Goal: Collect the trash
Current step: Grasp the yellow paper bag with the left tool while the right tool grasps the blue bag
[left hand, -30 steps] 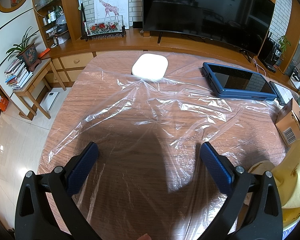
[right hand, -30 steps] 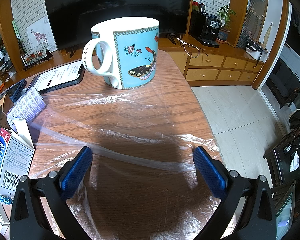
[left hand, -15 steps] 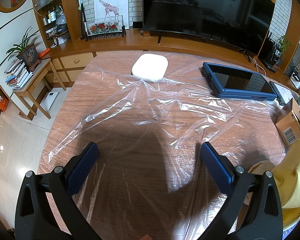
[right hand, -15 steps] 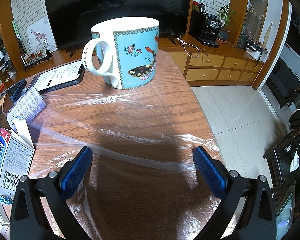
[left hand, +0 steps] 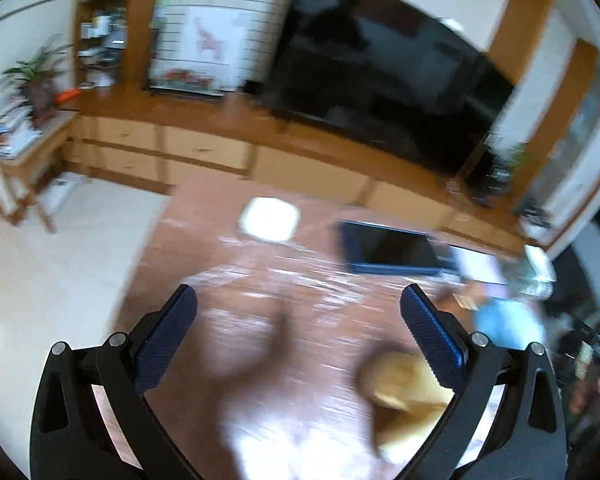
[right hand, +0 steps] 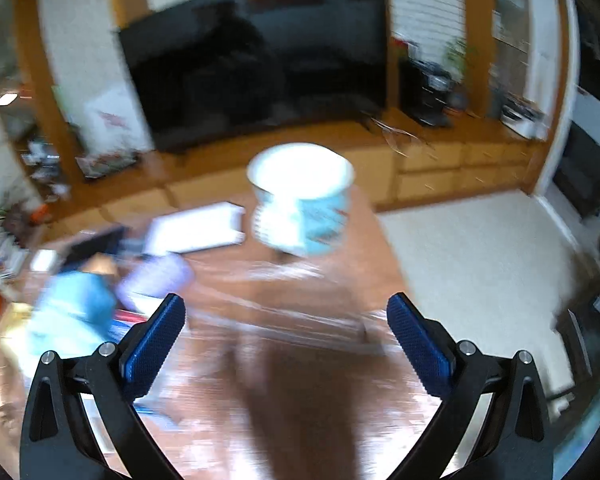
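Note:
Both views are motion-blurred. My left gripper (left hand: 298,320) is open and empty, high above the wooden table (left hand: 260,340). A clear plastic sheet (left hand: 284,280) lies spread over the table. A yellow paper wrapper (left hand: 404,384) lies under the right finger, with a light blue bag (left hand: 504,322) beyond it. My right gripper (right hand: 286,328) is open and empty above the table's right half. The blue bag (right hand: 74,312) and a carton (right hand: 140,312) lie to its left, with a purple-white item (right hand: 156,276) behind them.
A white flat box (left hand: 270,220) and a blue-cased tablet (left hand: 388,250) lie at the table's far side. A blue patterned mug (right hand: 302,200) stands ahead of my right gripper, a phone or paper (right hand: 198,228) left of it. The TV cabinet (left hand: 300,160) is behind; tiled floor (right hand: 480,260) lies right.
Both grippers have risen and pulled back from the table, so the table looks smaller and farther. Both stay open. Objects on the table have not visibly moved.

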`<state>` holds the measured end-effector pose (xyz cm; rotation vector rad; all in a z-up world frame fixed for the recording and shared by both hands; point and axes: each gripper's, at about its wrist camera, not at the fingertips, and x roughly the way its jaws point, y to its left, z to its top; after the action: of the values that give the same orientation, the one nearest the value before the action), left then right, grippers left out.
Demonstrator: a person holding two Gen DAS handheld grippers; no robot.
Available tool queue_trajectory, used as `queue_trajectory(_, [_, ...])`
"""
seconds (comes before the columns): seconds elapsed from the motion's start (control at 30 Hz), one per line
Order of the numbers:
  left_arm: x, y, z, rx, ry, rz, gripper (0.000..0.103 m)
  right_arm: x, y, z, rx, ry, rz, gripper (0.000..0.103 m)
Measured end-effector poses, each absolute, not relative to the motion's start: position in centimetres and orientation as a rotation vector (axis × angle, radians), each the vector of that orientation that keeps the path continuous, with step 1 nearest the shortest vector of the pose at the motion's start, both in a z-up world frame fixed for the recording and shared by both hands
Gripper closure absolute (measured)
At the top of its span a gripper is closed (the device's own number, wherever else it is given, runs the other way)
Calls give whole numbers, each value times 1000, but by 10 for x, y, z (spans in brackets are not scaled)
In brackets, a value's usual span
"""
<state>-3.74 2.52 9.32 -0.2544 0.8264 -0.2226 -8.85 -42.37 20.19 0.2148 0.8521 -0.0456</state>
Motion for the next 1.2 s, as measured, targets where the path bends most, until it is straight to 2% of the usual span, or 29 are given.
queue_trajectory(0.1, [-52, -13, 97, -252, 848, -355, 2, -78, -380, 212, 195, 849, 117, 4])
queue_trajectory(0.27, [-59, -58, 67, -224, 938, -429, 2, -58, -314, 197, 117, 914, 269, 4])
queue_trajectory(0.37, [-60, -58, 55, -313, 989, -485, 2, -46, -293, 180, 110, 967, 306, 4])
queue_trajectory(0.7, [-43, -60, 18, -351, 1079, -510, 2, -33, -279, 149, 186, 1076, 308, 4])
queue_trajectory(0.77, [-43, -58, 17, -351, 1073, -511, 10, -33, -278, 149, 188, 1079, 305, 6])
queue_trajectory(0.8, [-43, -59, 17, -345, 1071, -508, 14, -32, -278, 149, 186, 1075, 305, 16])
queue_trajectory(0.9, [-44, -57, 21, -331, 1057, -523, 26, -33, -275, 149, 170, 1053, 308, 32])
queue_trajectory(0.93, [-44, -56, 22, -329, 1054, -528, 29, -35, -275, 151, 175, 1039, 319, 33])
queue_trajectory(1.0, [-48, -54, 30, -315, 1033, -539, 45, -38, -277, 158, 191, 1015, 317, 37])
queue_trajectory(1.2, [-61, -44, 52, -312, 965, -574, 48, -52, -286, 184, 269, 927, 336, 44])
